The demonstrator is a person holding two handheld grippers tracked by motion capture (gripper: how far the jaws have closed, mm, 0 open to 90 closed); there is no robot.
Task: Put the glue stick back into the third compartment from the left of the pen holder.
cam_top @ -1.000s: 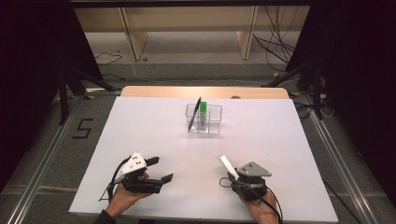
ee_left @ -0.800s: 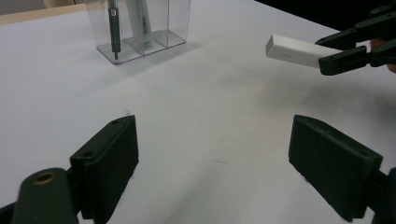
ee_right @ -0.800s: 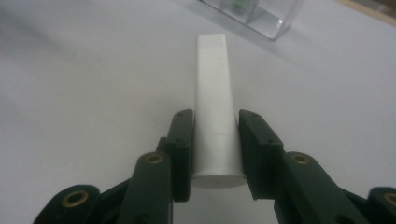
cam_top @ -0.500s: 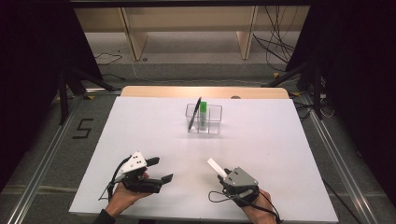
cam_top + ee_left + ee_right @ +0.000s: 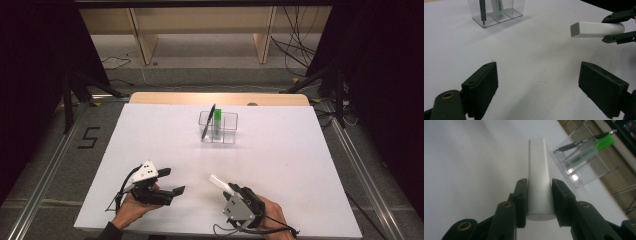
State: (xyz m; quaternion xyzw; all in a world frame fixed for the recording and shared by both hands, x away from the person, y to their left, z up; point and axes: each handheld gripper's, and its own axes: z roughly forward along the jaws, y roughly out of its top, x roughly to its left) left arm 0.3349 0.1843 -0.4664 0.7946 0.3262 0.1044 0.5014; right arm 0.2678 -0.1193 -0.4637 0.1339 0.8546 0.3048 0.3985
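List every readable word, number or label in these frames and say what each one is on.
"5": black tape figure on the grey floor left of the table.
Print on the green-capped tube in the clear organiser: too blurred to read.
White tube in the right hand-held gripper: no lettering visible.

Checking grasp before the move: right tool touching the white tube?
Touching. The right gripper view shows the right tool with both jaws pressed against the sides of the white tube.
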